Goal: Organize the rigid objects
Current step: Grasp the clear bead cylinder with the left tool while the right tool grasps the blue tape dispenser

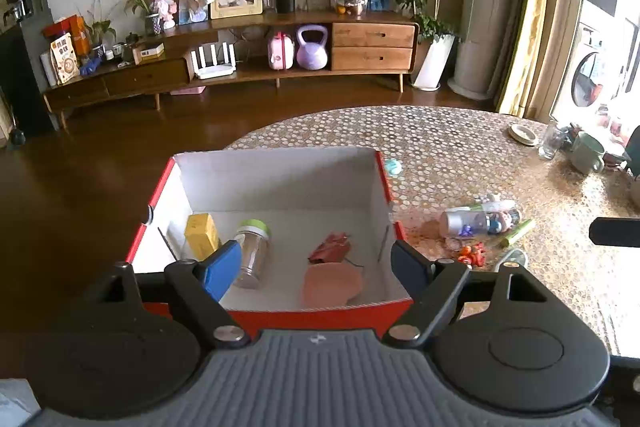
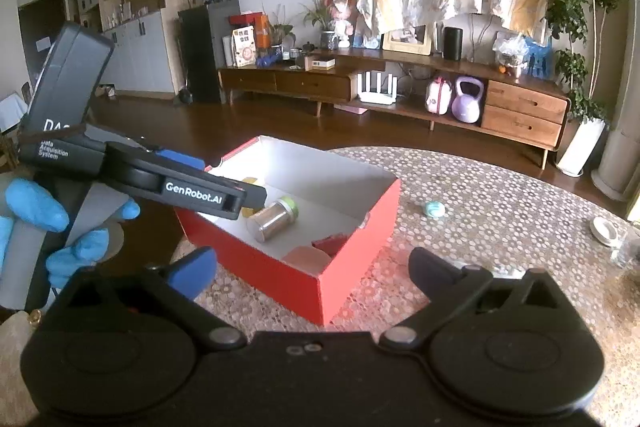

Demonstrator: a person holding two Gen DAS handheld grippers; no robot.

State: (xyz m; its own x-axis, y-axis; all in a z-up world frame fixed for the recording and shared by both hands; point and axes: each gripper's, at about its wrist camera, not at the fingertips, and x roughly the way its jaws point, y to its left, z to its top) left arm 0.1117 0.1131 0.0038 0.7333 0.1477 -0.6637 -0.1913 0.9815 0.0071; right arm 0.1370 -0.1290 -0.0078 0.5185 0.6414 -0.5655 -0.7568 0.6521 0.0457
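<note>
A red box with white inside (image 1: 320, 317) (image 2: 352, 279) stands at the table's left edge. In it lie a yellow carton (image 1: 202, 235), a clear jar with a green lid (image 1: 252, 253) (image 2: 274, 221), a red wrapper (image 1: 330, 247) and a pink piece (image 1: 332, 283) (image 2: 306, 257). My left gripper (image 1: 316, 267) (image 2: 232, 181), held by a blue-gloved hand (image 2: 36, 205), hovers open over the box with nothing between its fingers. My right gripper (image 2: 312, 273) is wide open and empty, just short of the box's near corner. A clear toy-filled bottle (image 1: 480, 221) lies on the table.
Right of the box lie a green tube (image 1: 518, 233), small orange bits (image 1: 472, 255) and a teal lump (image 1: 393, 167) (image 2: 434, 209). A mug (image 1: 586, 153), a glass (image 1: 552, 141) and a small dish (image 1: 523, 134) stand at the far right. Dark floor drops off left of the table.
</note>
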